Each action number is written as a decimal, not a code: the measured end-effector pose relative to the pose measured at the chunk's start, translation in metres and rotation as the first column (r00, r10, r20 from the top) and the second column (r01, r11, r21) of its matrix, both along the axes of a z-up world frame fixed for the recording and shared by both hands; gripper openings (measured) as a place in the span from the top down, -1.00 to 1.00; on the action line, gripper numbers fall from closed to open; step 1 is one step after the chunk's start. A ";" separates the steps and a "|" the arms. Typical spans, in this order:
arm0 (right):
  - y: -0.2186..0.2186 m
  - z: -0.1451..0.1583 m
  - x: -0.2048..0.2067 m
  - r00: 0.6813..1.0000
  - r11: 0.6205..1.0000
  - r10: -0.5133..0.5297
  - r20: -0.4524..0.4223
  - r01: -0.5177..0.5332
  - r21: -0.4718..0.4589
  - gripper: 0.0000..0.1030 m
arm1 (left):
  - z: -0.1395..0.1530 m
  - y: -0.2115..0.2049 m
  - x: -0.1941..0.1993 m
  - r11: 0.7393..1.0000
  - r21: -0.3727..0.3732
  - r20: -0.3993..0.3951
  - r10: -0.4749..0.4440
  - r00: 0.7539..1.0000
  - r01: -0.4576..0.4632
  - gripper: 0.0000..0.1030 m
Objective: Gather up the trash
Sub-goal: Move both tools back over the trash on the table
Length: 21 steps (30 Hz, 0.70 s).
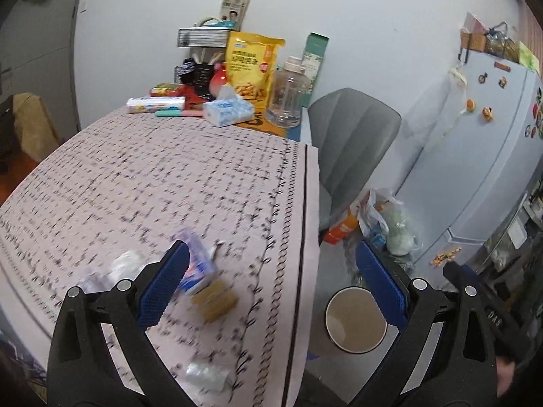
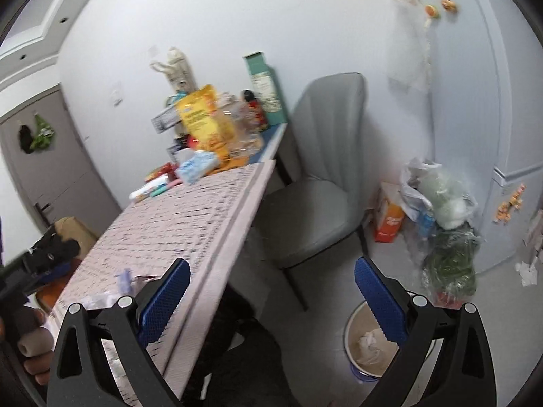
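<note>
Left wrist view, from the left edge: lying blurred on the patterned table cloth (image 1: 142,176), a crumpled clear-and-white wrapper (image 1: 112,268), half hidden behind the left gripper (image 1: 271,291)'s near finger. Just right of it, a purple-and-white packet (image 1: 198,264) tilting over a tan block (image 1: 213,300), both smeared by motion, so printing unreadable. Nearer the camera, sitting alone, a small clear plastic scrap (image 1: 207,374), partly cut off by the gripper frame. Left gripper's blue pads spreading wide, pinching nothing, one over the cloth, the other past the table edge. Below that edge, standing on the floor, a round bin (image 1: 354,320), its right rim hidden behind the right-hand pad; contents not making out here. At the far end of the table, crowding against the wall: a tissue pack (image 1: 229,110), a yellow snack bag (image 1: 253,64), a clear jar (image 1: 286,98). Further right, a grey chair (image 1: 349,135), then bags on the floor beside a fridge (image 1: 482,156) dotted with magnets.

Right wrist view, from the left edge: peeking in dark and blurred, the other gripper's body, with part of a hand (image 2: 34,356) cut off by the frame. Trash pieces on the cloth near the left pad showing only as pale smears. Right gripper (image 2: 271,300) also spreading wide and empty, hanging above the gap between table and chair. Under its right pad, the bin (image 2: 363,342) showing crumpled white paper (image 2: 371,341) inside, rim partly covered by the finger. Beyond, a green leafy bag (image 2: 451,264), blurred.
</note>
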State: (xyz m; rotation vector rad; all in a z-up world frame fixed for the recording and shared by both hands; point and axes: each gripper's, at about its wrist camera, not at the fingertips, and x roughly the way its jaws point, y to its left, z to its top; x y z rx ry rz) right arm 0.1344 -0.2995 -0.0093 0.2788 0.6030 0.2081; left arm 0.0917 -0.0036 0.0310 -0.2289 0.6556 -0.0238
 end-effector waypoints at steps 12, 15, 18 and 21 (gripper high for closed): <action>0.056 0.003 -0.023 0.989 0.988 0.147 0.026 -0.145 -0.057 -0.85 | -0.014 0.051 -0.051 0.997 -0.076 0.075 0.035 0.997 -0.029 -0.88; 0.074 -0.005 -0.029 0.980 0.978 0.198 0.015 -0.196 -0.068 -0.85 | -0.023 0.062 -0.061 0.997 -0.067 0.082 0.052 0.995 -0.046 -0.88; 0.093 -0.017 -0.029 0.967 0.964 0.254 -0.028 -0.256 -0.079 -0.72 | -0.032 0.075 -0.068 0.995 -0.082 0.084 0.057 0.995 -0.050 -0.88; 0.109 -0.029 -0.030 0.952 0.951 0.298 -0.067 -0.302 -0.068 -0.62 | -0.044 0.090 -0.074 0.992 -0.115 0.065 0.064 0.996 -0.056 -0.85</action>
